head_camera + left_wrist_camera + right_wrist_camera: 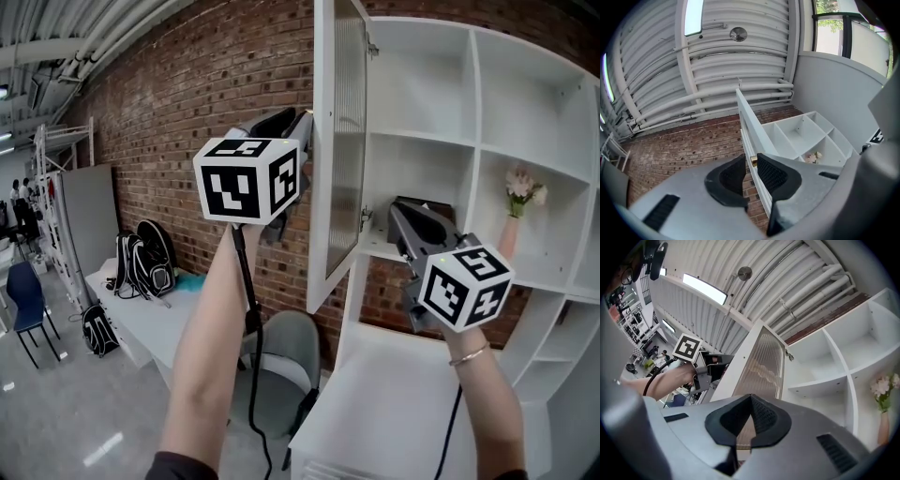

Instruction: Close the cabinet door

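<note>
1. In the head view, the white-framed cabinet door with a ribbed glass panel stands open. It is swung out from the white open-shelf cabinet and seen almost edge-on. The left gripper is raised at the door's outer edge and hides its handle in that view.
2. The left gripper view shows a small round brass-coloured knob on the door. It sits in the narrow gap between this gripper's black ribbed pads. The jaws stand slightly apart, with the knob just beside the right-hand pad and the other pad clear of it. The gripper's grey body cuts off the lower part of the door.
3. The right gripper has its jaws closed tip to tip with nothing between them. It is held up before a middle shelf, on the inner side of the door and apart from it.
4. The picture edges cut off the right side and the bottom of the cabinet. The far left background is too small to make out.
5. Each gripper carries a cube with bold black-and-white square markers.
6. The cabinet is smooth matt white board. The door's glass has fine vertical ribs.
7. Behind the door is a red-brown brick wall.
8. Pale flowers stand in a right-hand compartment of the cabinet.
9. A rounded grey chair sits below the door.
10. A black cable hangs from the left gripper.
11. Black backpacks rest on a white table at the left.
</note>
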{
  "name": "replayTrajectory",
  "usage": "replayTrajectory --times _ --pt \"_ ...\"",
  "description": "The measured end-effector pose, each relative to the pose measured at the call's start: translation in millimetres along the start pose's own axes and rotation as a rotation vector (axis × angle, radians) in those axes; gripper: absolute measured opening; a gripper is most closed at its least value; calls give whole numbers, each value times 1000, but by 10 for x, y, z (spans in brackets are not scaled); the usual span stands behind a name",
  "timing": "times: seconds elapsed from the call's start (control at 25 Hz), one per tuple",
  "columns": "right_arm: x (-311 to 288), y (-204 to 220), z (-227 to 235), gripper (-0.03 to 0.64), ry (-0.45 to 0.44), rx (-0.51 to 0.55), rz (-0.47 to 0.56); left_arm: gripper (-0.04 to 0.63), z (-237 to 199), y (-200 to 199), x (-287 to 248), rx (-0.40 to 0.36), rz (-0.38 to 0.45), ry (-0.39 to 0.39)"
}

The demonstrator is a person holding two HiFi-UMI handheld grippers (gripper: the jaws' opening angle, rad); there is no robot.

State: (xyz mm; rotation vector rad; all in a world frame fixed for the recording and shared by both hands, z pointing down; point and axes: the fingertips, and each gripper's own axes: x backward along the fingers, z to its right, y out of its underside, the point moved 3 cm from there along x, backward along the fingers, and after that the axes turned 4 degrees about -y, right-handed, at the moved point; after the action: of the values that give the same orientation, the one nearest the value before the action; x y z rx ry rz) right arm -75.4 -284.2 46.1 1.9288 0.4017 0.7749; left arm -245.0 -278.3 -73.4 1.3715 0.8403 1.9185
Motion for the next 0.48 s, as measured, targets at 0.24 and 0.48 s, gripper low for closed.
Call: replayTrajectory --times 0.24,0.48 --pt "141 37 170 0 36 18 -5 74 231 -28 -73 31 17 41" --pt "308 101 364 1 69 14 -18 74 522 -89 -134 27 48 84"
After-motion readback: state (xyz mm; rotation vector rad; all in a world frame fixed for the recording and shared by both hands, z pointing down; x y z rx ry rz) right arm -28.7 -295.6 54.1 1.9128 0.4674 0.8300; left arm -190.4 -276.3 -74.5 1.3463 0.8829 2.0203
